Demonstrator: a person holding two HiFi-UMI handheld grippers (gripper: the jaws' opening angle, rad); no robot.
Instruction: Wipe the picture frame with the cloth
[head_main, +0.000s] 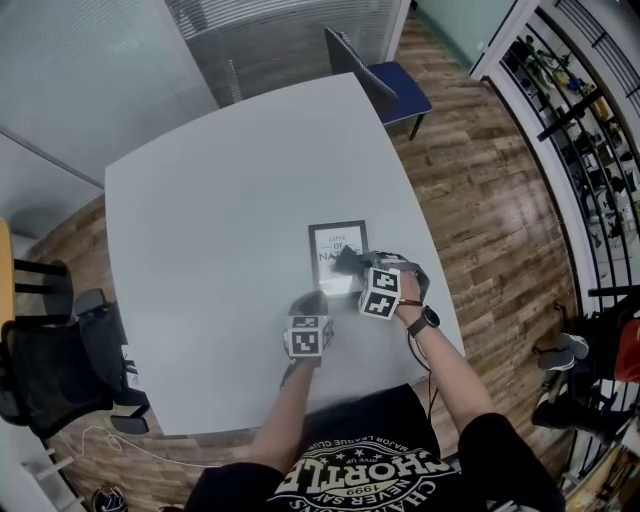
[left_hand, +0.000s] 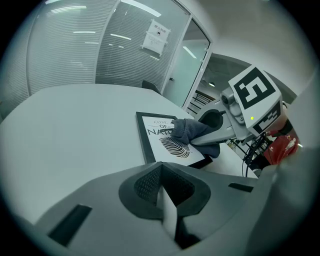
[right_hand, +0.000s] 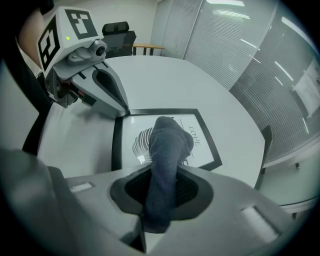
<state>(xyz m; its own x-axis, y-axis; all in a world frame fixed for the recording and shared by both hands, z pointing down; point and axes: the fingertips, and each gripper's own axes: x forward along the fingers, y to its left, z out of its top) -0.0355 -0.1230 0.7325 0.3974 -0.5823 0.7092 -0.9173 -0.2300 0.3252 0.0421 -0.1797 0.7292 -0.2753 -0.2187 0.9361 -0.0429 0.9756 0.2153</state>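
A black picture frame (head_main: 337, 230) with a leaf print lies flat on the white table (head_main: 220, 220), and shows again as the frame (left_hand: 144, 135) and the frame (right_hand: 117, 135). My right gripper (head_main: 348, 264) is shut on a dark grey cloth (right_hand: 165, 150), whose free end rests on the frame's glass; the cloth (left_hand: 187, 129) covers part of the print. My left gripper (head_main: 310, 303) hangs just short of the frame's near left corner, jaws closed with nothing between them.
A blue chair (head_main: 395, 85) stands at the table's far right corner. A black office chair (head_main: 45, 350) sits left of the table. Shelving (head_main: 585, 130) runs along the right side over wooden floor.
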